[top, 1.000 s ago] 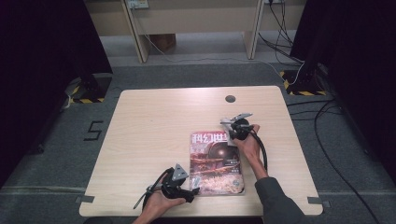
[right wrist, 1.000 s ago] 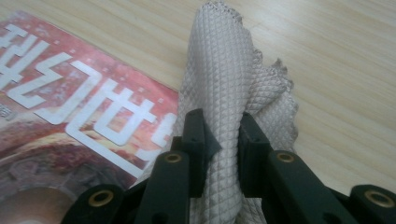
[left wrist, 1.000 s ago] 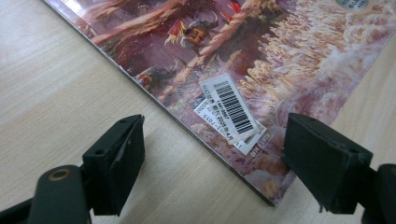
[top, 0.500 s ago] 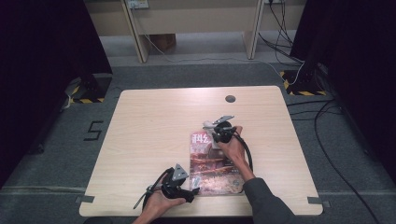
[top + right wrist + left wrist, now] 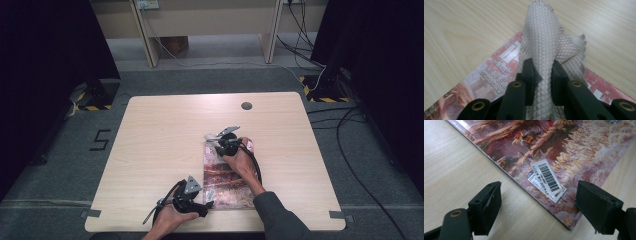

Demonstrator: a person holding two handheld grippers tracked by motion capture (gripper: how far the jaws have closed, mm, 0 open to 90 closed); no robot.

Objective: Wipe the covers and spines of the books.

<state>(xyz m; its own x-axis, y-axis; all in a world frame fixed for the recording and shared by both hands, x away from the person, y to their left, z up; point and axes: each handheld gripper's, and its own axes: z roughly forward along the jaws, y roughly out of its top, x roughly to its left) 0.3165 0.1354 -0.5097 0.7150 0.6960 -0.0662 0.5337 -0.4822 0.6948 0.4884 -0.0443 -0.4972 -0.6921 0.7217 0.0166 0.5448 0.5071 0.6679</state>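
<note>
From the high view, the magazine lies flat on the table, the right gripper at its far edge. In the left gripper view, the left gripper stands open over the glossy, likely slippery near corner. In the right gripper view, jaws pinch a soft, limp, waffle-textured beige cloth, best held bunched.
</note>
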